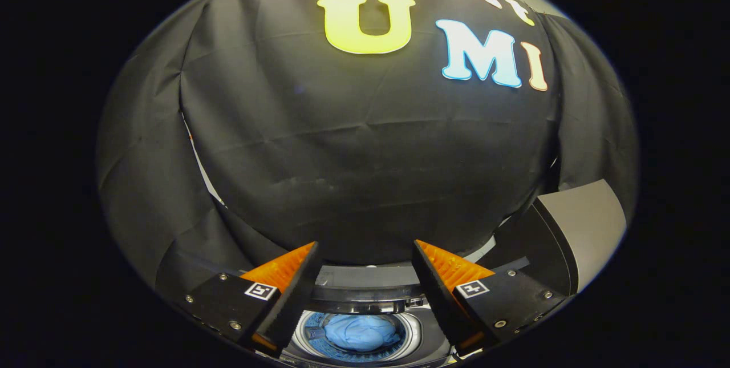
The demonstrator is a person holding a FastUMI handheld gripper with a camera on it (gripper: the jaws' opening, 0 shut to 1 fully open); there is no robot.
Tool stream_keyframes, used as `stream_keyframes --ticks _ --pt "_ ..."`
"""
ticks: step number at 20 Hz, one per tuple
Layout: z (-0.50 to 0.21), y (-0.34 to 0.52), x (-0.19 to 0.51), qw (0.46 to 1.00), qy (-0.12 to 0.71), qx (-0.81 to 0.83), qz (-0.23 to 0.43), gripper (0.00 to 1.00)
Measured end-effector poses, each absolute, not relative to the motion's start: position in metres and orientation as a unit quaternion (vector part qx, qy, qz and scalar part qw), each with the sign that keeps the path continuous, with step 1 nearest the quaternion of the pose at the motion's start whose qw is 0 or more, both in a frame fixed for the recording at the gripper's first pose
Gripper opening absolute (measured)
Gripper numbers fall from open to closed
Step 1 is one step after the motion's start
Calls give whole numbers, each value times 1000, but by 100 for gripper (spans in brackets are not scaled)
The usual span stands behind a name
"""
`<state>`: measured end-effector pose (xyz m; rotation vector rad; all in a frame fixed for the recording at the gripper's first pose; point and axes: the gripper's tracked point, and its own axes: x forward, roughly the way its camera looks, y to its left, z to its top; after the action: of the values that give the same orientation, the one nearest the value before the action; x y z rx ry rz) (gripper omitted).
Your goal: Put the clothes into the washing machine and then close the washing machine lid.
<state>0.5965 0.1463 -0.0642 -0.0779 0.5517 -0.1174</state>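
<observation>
Gripper view: my gripper hangs above the washing machine, fingers spread and holding nothing, the blue clothes already bunched down in its drum, and the lid standing raised beside the drum, so I judge closing remains.

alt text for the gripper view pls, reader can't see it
A light blue garment lies bunched inside the open drum of a top-loading washing machine, seen from above between the fingers. The gripper is open and holds nothing. The raised lid stands to the right, with the booth's black cloth wall beyond.
</observation>
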Motion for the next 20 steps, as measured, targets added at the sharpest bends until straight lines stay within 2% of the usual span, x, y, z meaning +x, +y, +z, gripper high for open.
stream_keyframes --ticks 20 --pt "-64 152 596 971 228 -31 -68 98"
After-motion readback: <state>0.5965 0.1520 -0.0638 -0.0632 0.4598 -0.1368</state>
